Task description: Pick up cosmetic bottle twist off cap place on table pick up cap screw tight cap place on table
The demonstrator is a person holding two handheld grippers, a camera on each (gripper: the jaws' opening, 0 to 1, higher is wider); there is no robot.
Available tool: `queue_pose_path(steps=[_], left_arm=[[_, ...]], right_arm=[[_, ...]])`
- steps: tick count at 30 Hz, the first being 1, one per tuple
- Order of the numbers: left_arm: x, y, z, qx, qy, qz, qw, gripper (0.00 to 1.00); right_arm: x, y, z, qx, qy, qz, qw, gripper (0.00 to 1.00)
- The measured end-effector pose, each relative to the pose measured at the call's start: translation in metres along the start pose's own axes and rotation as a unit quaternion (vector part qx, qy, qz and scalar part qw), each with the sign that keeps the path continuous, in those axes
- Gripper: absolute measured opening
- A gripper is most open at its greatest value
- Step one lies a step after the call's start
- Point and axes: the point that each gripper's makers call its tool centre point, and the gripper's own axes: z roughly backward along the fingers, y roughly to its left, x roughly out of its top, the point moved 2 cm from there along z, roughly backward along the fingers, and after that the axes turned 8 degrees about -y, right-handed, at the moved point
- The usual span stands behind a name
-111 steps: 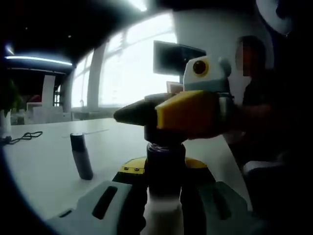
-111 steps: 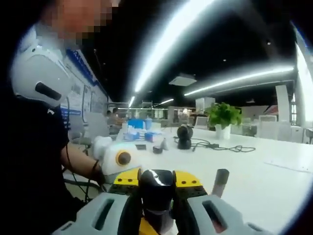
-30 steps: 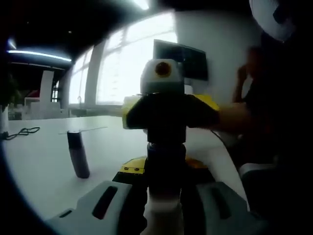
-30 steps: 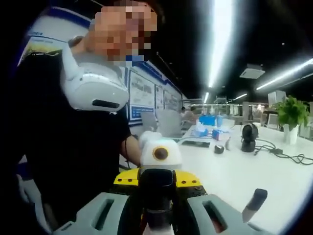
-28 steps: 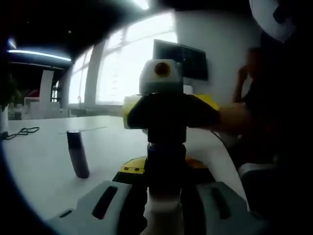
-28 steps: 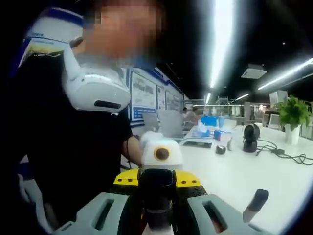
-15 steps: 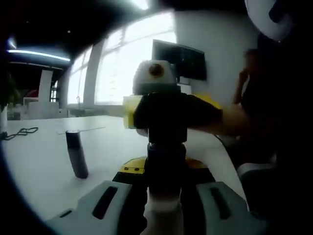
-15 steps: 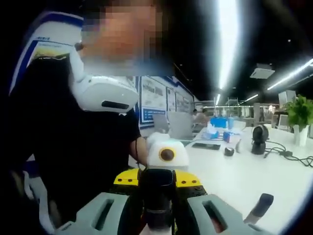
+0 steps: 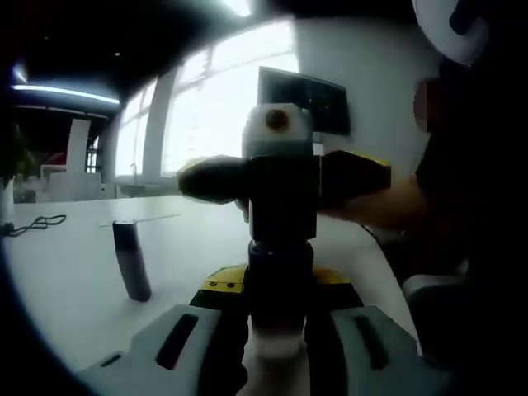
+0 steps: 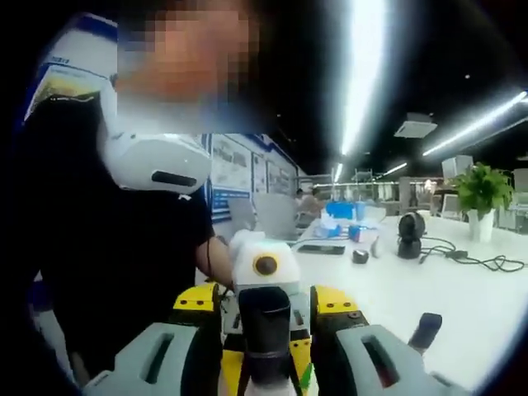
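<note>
Black and upright, the bottle (image 9: pixel 279 285) stands between my left gripper (image 9: pixel 276 346) jaws, which are closed against its pale lower body and hold it above the table (image 9: pixel 74 280). My right gripper (image 9: pixel 280 186) sits across its top in the left gripper view, jaws clamped on the cap (image 9: pixel 280 216).

From the right gripper view, the right gripper (image 10: pixel 266 351) has the dark cap (image 10: pixel 264 326) pinched between its jaws, with the left gripper's yellow parts just beyond.

I judge this as the twisting stage; whether the cap is coming off or being screwed tight, I cannot tell. The next move likely calls for turning my right wrist while the left holds the bottle steady, keeping both in line so the thread does not bind.

A second dark bottle (image 9: pixel 131 261) stands on the table to one side, well apart (it shows in the right gripper view too (image 10: pixel 425 330)). White tabletop lies open around it. Cables (image 10: pixel 470 261), a plant (image 10: pixel 474 191) and small items sit far off. The table's near edge runs close to my body, so setting down further in looks safer.
</note>
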Motion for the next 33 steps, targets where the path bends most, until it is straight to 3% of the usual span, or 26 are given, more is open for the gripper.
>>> queue_pose_path(steps=[3,7,10,11,17,18,20,23,25,29,33], left_arm=[[0.000,0.002,0.000,0.006,0.001,0.000,1.0000,0.15],[0.000,0.004,0.000,0.013,0.001,-0.001,0.9999,0.15],[0.000,0.005,0.000,0.018,0.001,-0.002,0.9998,0.15],[0.000,0.005,0.000,0.019,0.002,-0.002,0.9998,0.15],[0.000,0.005,0.001,0.024,0.002,-0.004,0.9997,0.15],[0.000,0.005,0.001,0.025,0.002,-0.004,0.9997,0.15],[0.000,0.005,0.001,0.026,0.002,-0.005,0.9996,0.15],[0.001,0.005,0.002,0.029,0.002,-0.007,0.9996,0.15],[0.001,0.005,0.002,0.030,0.001,-0.007,0.9995,0.15],[0.000,0.006,0.002,0.032,0.001,-0.008,0.9995,0.15],[0.000,0.006,0.002,0.031,0.001,-0.008,0.9995,0.15]], right_arm=[[0.001,-0.012,0.010,-0.057,-0.011,-0.004,0.9983,0.41],[0.014,-0.019,0.018,-0.151,-0.045,0.002,0.9876,0.42],[0.011,-0.020,0.022,-0.207,-0.020,0.047,0.9770,0.41],[0.012,-0.019,0.023,-0.223,-0.028,0.030,0.9740,0.41],[0.017,-0.015,0.026,-0.256,-0.039,0.035,0.9653,0.42],[0.016,-0.016,0.028,-0.276,-0.036,0.043,0.9596,0.42],[0.015,-0.014,0.027,-0.285,-0.034,0.043,0.9568,0.42],[0.019,-0.020,0.032,-0.331,-0.040,0.069,0.9402,0.42],[0.020,-0.018,0.032,-0.340,-0.048,0.054,0.9377,0.41],[0.015,-0.015,0.029,-0.354,-0.021,0.061,0.9329,0.41],[0.016,-0.015,0.033,-0.390,-0.027,0.053,0.9190,0.40]])
